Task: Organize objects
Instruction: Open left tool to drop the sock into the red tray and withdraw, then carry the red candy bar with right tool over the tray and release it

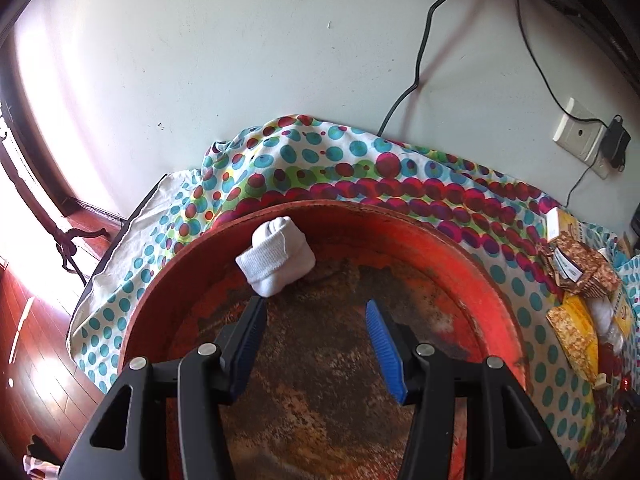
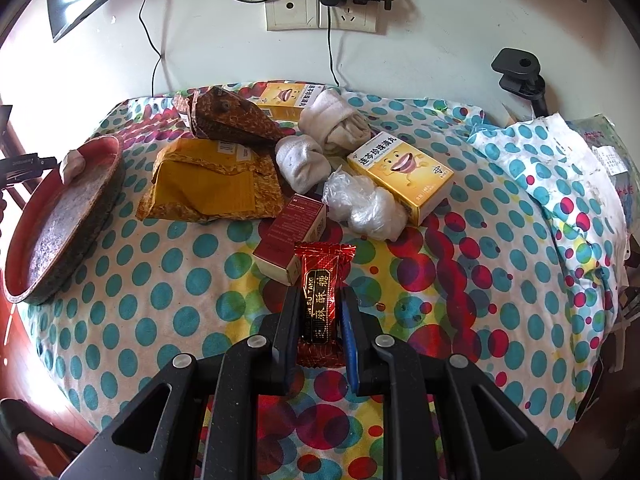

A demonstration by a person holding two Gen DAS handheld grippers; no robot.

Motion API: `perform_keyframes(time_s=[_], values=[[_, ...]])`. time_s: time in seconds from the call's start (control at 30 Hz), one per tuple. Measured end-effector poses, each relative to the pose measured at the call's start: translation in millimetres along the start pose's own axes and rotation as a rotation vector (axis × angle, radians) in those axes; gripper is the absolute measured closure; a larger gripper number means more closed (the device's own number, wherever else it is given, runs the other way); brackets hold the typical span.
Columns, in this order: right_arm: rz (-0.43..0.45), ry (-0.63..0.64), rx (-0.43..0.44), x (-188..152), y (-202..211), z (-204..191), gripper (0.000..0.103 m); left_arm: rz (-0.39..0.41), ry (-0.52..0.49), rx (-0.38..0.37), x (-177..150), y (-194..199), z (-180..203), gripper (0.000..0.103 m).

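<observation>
Right wrist: right gripper clamps glossy red gold-lettered candy packet.

A home room: polka-dot tablecloth, wall socket, wooden floor.

**Materials and finishes**

Worn, rough, rust-mottled red tray; soft knit white sock roll; matt dotted cloth over the table; glossy foil candy wrapper; crinkled clear plastic bag; glossy yellow cardboard box.

Both views wallward, sharing tray
</observation>
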State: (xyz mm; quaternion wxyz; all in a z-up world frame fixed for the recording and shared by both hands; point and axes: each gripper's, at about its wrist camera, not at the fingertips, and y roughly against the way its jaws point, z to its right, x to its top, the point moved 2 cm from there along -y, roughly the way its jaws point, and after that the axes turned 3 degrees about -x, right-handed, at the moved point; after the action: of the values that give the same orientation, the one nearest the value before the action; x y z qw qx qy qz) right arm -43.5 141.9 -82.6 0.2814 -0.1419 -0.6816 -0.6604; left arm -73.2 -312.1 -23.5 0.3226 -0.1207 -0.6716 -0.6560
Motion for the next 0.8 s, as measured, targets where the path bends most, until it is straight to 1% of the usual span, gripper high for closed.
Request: perform_keyframes(time_s=[0.07, 0.2, 0.3, 0.4, 0.47, 0.63, 0.73, 0.77, 0.8], values=[[0.002, 0.009, 0.001, 1.1, 0.7, -4.5, 0.084, 0.022, -0.005, -0.006, -11.1, 16.1, 5.8, 0.05], [0.011, 0.042, 0.011, 5.1, 4.8, -20.1, 0.084, 0.03, -0.015, -0.009, -37.5, 37.8, 13.9, 0.05], [0.022, 0.067, 0.027, 10.5, 8.9, -34.7, 0.084, 0.034, -0.029, -0.006, -56.5, 45.7, 18.3, 0.05], [0.028, 0.085, 0.066, 17.2, 13.3, -51.3, 0.084, 0.044, -0.054, 0.005, -69.1, 48.4, 21.6, 0.049], [0.032, 0.11, 0.081, 21.8, 16.0, -65.1, 0.084, 0.056, -0.061, 0.002, -72.7, 49.7, 21.2, 0.049], [0.033, 0.165, 0.146, 36.9, 21.4, -103.6, 0.084, 0.119, -0.053, -0.016, -72.2, 56.7, 13.9, 0.049], [0.045, 0.203, 0.187, 51.4, 24.1, -130.5, 0.084, 0.129, -0.05, -0.018, -72.3, 60.3, 8.3, 0.049], [0.051, 0.217, 0.198, 57.5, 24.1, -141.1, 0.084, 0.134, -0.046, -0.024, -72.8, 62.4, 5.7, 0.049], [0.056, 0.229, 0.209, 62.5, 23.7, -150.6, 0.084, 0.136, -0.034, -0.045, -72.7, 63.6, 2.8, 0.049]])
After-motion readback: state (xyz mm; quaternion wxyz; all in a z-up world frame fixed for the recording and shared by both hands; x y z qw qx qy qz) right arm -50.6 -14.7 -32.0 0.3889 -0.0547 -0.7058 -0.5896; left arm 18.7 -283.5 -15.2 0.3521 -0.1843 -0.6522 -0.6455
